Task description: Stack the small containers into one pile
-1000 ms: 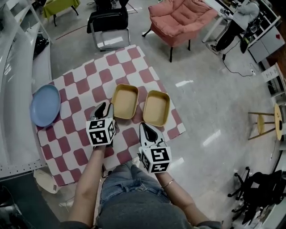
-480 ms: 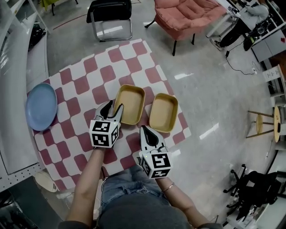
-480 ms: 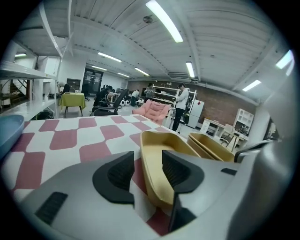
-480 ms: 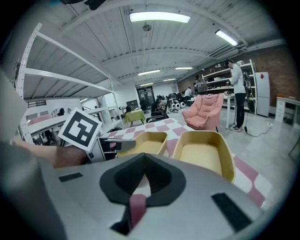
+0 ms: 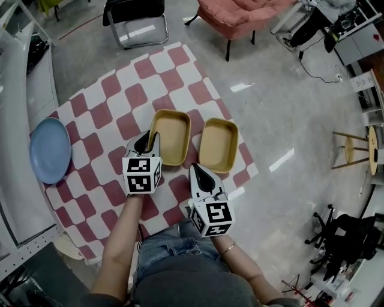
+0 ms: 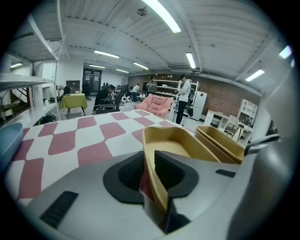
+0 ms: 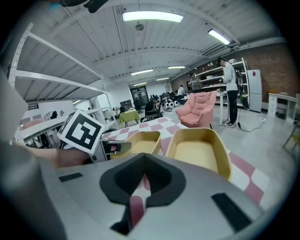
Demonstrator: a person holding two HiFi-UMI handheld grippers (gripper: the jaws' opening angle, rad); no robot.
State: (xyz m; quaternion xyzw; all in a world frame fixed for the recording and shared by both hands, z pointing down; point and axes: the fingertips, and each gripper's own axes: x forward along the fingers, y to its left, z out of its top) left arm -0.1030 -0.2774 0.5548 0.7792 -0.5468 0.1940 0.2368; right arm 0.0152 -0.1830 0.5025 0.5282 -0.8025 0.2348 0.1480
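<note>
Two tan, shallow containers sit side by side on a red-and-white checked cloth (image 5: pixel 120 108). My left gripper (image 5: pixel 149 140) straddles the near left wall of the left container (image 5: pixel 170 137). In the left gripper view that wall (image 6: pixel 157 187) stands between the pads of the left gripper (image 6: pixel 149 168). Its jaws have just been closing and now pinch the wall. The right container (image 5: pixel 218 146) lies untouched a little ahead of my right gripper (image 5: pixel 195 171). In the right gripper view the right gripper (image 7: pixel 143 180) is shut with nothing in it, and both the left container (image 7: pixel 140 143) and the right container (image 7: pixel 199 152) show ahead.
A blue plate (image 5: pixel 49 150) lies at the cloth's left edge. Beyond the cloth stand a black chair (image 5: pixel 135 18) and a pink armchair (image 5: pixel 234 12). A wooden stool (image 5: pixel 354 150) and a black office chair (image 5: pixel 342 246) stand on the grey floor to the right.
The left gripper moved forward from beside the left container, spread its jaws over the container's near wall, then narrowed them onto it. The right gripper crept slightly forward, still shut.
</note>
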